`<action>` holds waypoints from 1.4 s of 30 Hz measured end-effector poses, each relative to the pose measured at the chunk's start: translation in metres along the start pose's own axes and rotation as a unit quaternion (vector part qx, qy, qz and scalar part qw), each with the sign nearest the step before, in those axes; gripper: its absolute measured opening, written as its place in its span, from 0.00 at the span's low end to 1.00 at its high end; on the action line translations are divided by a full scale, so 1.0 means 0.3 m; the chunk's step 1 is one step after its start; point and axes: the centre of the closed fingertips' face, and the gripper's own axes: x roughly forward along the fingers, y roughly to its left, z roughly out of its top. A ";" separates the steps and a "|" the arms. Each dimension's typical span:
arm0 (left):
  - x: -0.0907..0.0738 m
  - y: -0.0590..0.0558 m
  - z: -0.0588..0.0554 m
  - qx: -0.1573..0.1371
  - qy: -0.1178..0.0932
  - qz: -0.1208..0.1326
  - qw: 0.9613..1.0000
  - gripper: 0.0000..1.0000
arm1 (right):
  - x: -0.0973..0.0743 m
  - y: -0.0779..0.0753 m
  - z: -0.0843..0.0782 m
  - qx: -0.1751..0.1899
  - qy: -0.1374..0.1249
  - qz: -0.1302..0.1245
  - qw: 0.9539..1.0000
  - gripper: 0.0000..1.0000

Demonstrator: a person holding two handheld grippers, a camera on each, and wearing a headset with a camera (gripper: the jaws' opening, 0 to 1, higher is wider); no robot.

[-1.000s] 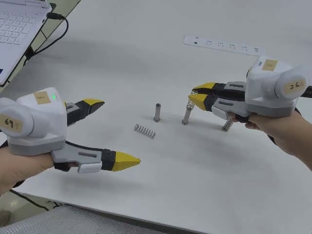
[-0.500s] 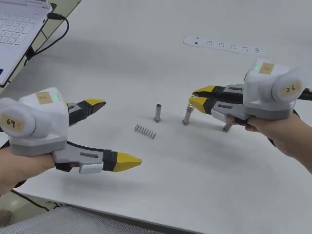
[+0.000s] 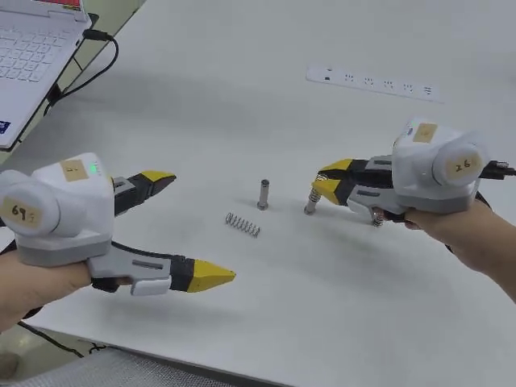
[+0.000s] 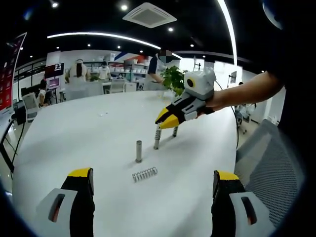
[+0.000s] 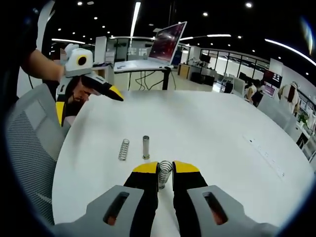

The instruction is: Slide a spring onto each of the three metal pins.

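One spring point(image 5: 165, 173) gripped on a pin point(image 3: 309, 206)
Right tongs point(image 3: 326, 179) pinch it; left tongs point(image 3: 196, 226) hang spread wide above the surface point(image 3: 242, 97).

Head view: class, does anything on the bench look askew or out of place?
The middle pin appears to lean toward the right hand-held gripper, which pinches its spring, while the bare pin stands upright. A loose spring lies flat.

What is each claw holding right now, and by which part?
The right claw pinches a spring by its upper end, over the middle pin. The left claw is open and holds nothing.
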 end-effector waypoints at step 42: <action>0.004 -0.018 0.000 -0.001 0.001 -0.001 1.000 0.98 | 0.018 -0.011 -0.054 0.049 0.015 -0.004 0.999 0.17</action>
